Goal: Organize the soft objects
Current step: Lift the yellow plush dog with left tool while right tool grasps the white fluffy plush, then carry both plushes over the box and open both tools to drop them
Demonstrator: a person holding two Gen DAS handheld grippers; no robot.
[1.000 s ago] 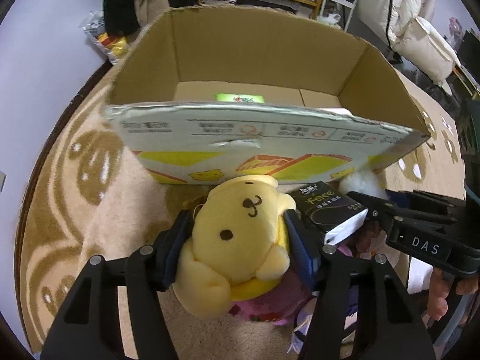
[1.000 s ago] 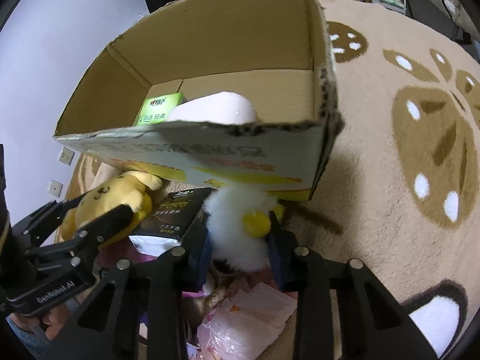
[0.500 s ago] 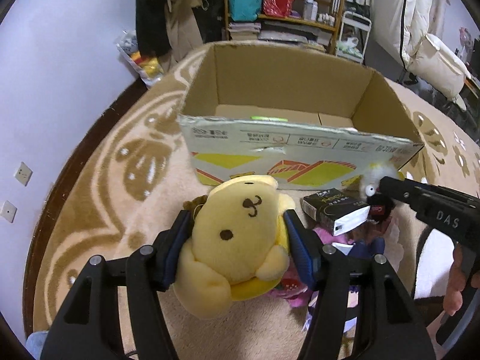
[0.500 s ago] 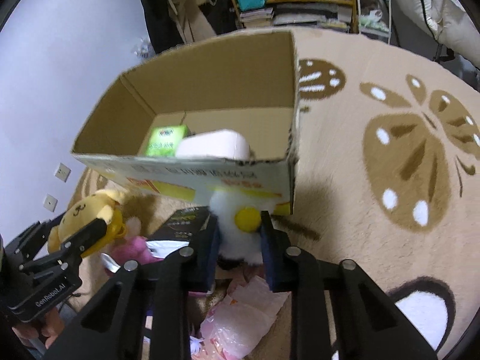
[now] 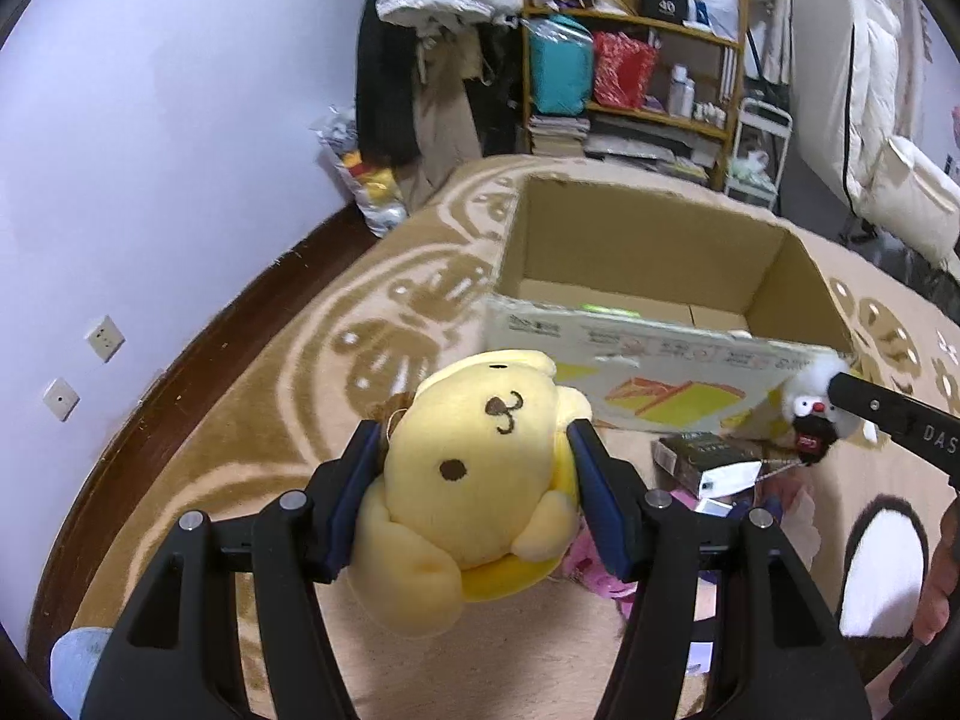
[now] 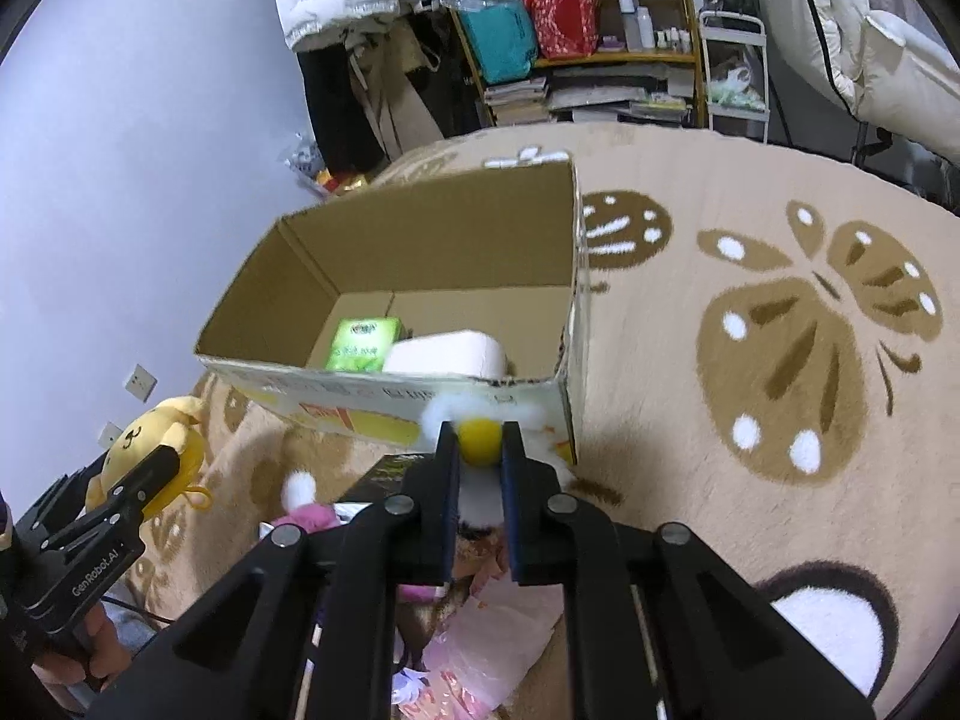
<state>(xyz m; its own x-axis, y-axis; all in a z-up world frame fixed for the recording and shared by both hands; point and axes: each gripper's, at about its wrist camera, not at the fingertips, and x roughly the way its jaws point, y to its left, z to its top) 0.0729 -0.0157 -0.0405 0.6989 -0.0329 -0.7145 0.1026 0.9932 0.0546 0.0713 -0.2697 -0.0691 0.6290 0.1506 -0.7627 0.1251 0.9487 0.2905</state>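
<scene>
My left gripper (image 5: 474, 480) is shut on a yellow dog plush (image 5: 474, 480) and holds it above the rug, in front of the open cardboard box (image 5: 648, 354). My right gripper (image 6: 480, 444) is shut on a white fluffy plush with a yellow beak (image 6: 480, 435), held just before the box's near wall (image 6: 390, 402). The white plush also shows in the left wrist view (image 5: 813, 405), and the yellow plush in the right wrist view (image 6: 150, 438). Inside the box lie a green tissue pack (image 6: 363, 345) and a white paper roll (image 6: 447, 354).
A black tissue pack (image 5: 702, 462), a pink plush (image 6: 306, 513) and pink plastic bags (image 6: 480, 648) lie on the beige patterned rug (image 6: 780, 330) below the grippers. A shelf (image 5: 630, 60) and hanging clothes stand behind the box. A purple wall runs on the left.
Both grippers have risen and pulled back from the box with their plushes; the box now looks smaller and farther. The white plush has come up off the pile.
</scene>
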